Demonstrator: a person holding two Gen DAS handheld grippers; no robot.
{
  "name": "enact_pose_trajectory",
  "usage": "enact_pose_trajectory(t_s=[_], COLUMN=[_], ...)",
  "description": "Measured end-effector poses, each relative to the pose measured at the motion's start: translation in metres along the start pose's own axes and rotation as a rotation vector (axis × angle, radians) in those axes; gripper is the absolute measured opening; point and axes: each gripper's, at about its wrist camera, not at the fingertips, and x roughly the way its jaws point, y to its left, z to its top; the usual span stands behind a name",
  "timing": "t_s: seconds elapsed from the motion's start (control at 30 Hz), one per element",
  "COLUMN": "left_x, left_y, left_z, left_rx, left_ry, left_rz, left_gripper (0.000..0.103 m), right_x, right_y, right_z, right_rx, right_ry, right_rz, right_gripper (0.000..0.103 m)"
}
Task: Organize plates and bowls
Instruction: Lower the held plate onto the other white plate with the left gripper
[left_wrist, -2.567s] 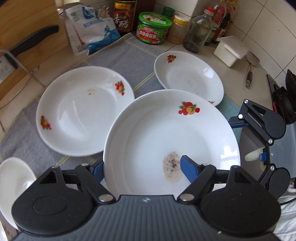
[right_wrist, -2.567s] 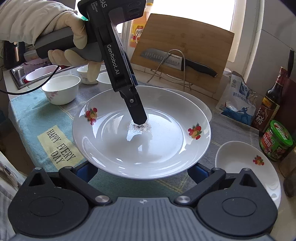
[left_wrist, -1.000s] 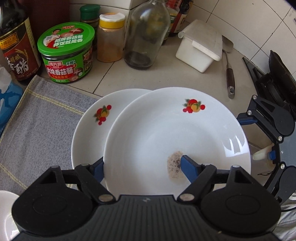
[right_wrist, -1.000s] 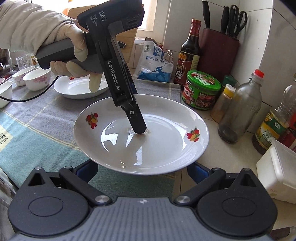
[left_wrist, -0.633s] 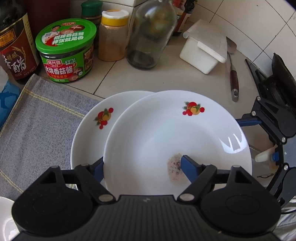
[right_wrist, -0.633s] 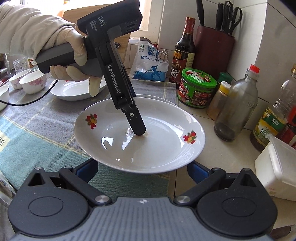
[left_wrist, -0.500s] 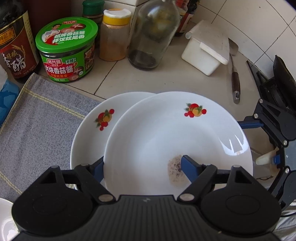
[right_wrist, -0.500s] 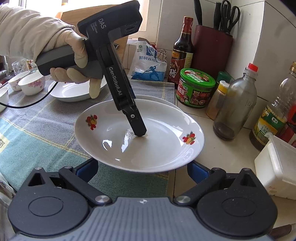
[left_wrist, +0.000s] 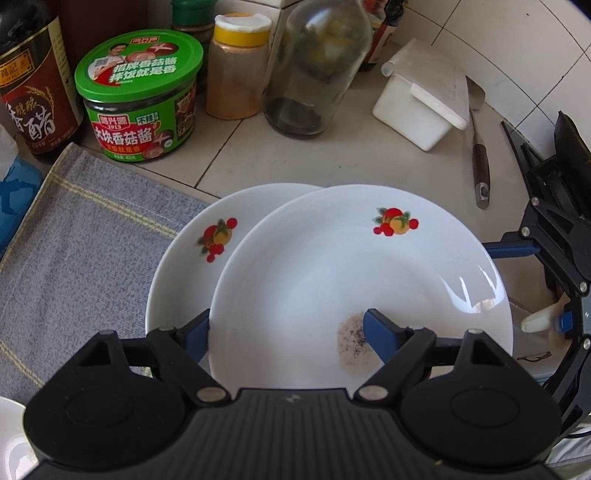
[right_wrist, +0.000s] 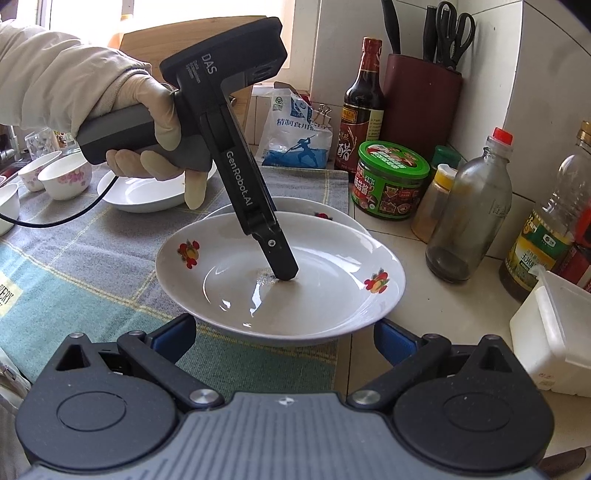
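Top plate (left_wrist: 332, 266) now sits lower, overlapping the lower plate (left_wrist: 184, 258). Left gripper (left_wrist: 284, 332) jaws have just been opening, rim between them; pad contact unclear. Right gripper (right_wrist: 284, 336) open, plate partly hiding its fingertips.

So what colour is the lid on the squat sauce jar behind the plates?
Green, on the sauce jar, with printed pictures and white lettering; the left wrist view shows it best.
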Motion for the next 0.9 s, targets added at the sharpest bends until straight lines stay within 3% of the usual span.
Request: enact_pose_trajectory(t_s=[0.9], left_x=[-0.01], left_y=[0.001], left_z=[-0.006], left_rx=[-0.005], left_ry=[-0.051], left_rz=[0.068], left_gripper=[0.086], right_x=[0.009], right_y=[0.001], right_z=[0.0], right_rx=[-0.011], right_ry=[0.015], right_rz=[-0.002], right_gripper=[0.103])
